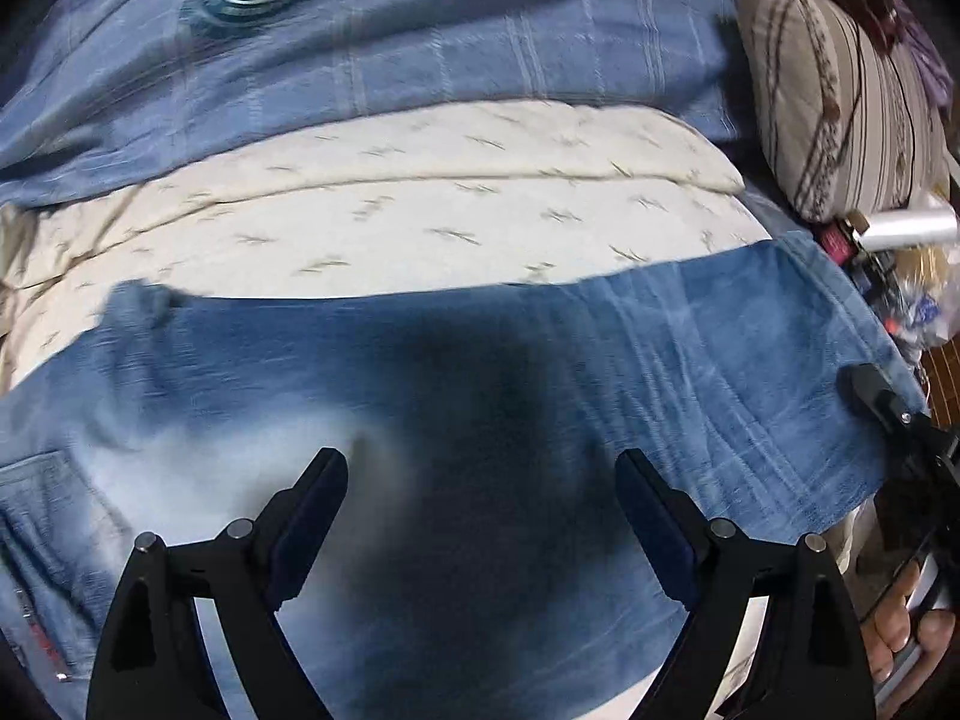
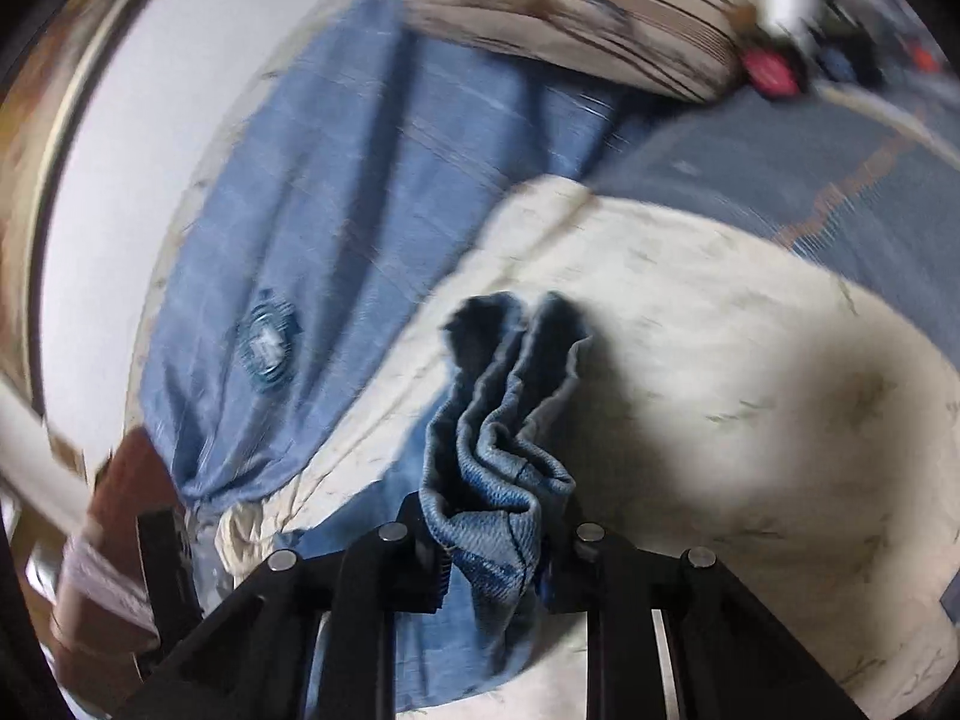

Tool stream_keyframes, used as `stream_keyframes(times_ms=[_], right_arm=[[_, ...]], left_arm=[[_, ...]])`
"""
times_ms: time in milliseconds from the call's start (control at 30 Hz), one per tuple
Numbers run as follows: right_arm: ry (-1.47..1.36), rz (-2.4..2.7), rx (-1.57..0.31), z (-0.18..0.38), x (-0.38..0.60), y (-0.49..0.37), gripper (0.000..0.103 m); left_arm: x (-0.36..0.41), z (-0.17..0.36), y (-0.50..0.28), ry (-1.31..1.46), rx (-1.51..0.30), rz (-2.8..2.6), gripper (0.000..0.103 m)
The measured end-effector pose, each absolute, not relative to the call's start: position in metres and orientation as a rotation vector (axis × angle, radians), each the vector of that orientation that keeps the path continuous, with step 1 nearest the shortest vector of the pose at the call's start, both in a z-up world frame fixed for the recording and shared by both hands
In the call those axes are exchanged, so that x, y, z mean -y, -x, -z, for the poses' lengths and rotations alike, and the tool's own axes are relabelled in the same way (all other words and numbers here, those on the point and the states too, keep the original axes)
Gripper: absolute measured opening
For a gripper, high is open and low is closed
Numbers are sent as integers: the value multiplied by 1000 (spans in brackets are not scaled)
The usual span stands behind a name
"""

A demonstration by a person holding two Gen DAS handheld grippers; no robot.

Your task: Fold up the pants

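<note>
Denim pants (image 1: 456, 396) lie spread flat across a cream sheet (image 1: 420, 210) on the bed, with a blue blanket (image 1: 420, 48) beyond and a striped pillow (image 1: 840, 102) at the right. Left gripper (image 1: 480, 480) hovers over the faded middle of the pants, fingers spread wide, holding nothing. Right gripper (image 2: 492, 516) has its fingers pinching a bunched end of the pants (image 2: 498, 420), lifted above the sheet (image 2: 720, 360)
</note>
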State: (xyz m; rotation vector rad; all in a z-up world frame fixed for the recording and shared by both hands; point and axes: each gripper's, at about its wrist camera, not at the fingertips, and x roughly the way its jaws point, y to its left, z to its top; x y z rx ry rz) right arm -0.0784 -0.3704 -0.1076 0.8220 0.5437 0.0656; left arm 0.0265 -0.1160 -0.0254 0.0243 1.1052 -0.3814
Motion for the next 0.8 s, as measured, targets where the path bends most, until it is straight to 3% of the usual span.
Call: stream_keyframes(times_ms=[233,467,567,633,700,800], right_arm=[[-658,-188,-527,84,302,77,22],[-554,-335,-652,97,222,58,22],[-524,-367,-801,119,192,43,30],[-481,-398,-869,130,175,38,53],[-410,-465,-837,122,163,44,68],[-377,-561,-826,116,163,58,72]], left_arm=[[50,-5,-12,64,-1044,344,91],[-1,-20,-3,168,-998,310,91],[-13,-12,-1,198,-1009,308,91],[-17,-4,-2,215,-1028,303,91],[-19,6,-6,248,-1054,301,91],[-17,13,-11,274,-1066,298,91]])
